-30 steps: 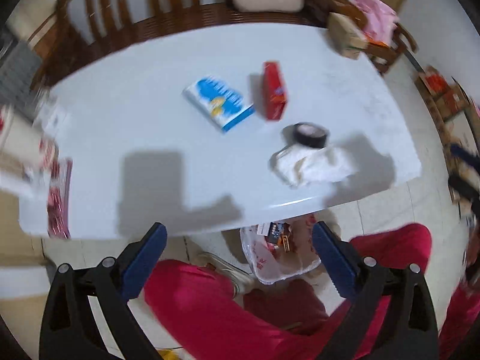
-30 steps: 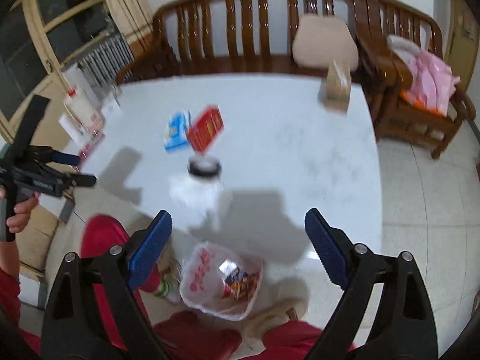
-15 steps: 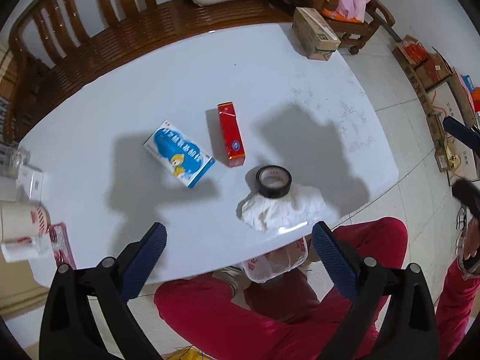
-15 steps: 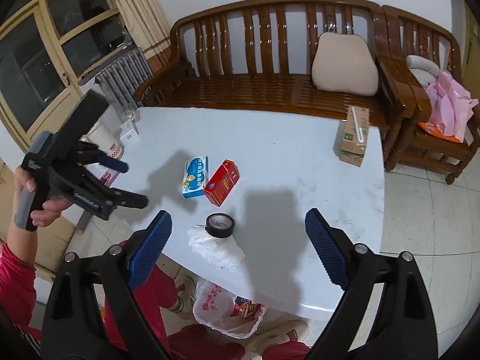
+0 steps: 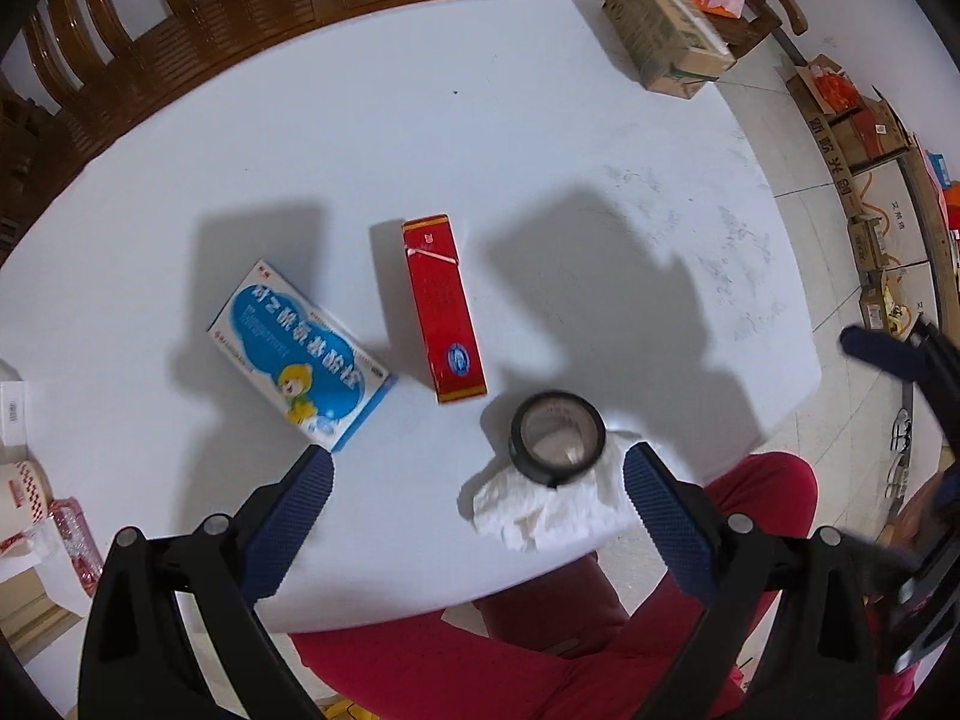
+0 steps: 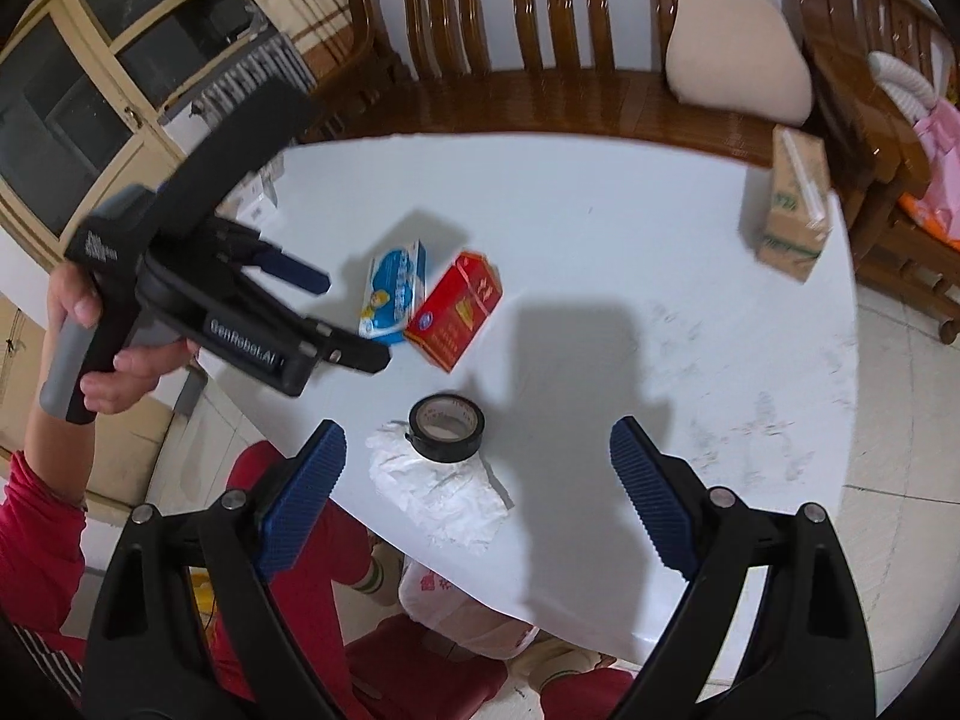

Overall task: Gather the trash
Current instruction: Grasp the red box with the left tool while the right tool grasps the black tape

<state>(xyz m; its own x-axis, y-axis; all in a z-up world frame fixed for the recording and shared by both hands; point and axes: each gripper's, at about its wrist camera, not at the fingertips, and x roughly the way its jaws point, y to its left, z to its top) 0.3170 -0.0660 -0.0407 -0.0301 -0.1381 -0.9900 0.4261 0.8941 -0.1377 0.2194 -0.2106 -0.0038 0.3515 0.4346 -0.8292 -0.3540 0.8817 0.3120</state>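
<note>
crumpled tissue under tape roll | between spread left gripper | right gripper spread, empty

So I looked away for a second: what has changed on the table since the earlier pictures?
Only the grippers moved. The left gripper came in over the table and now hangs above the black tape roll and crumpled tissue; the right gripper also closed in on them. Both stayed open and empty. The blue box, red box and carton lie as before.
</note>
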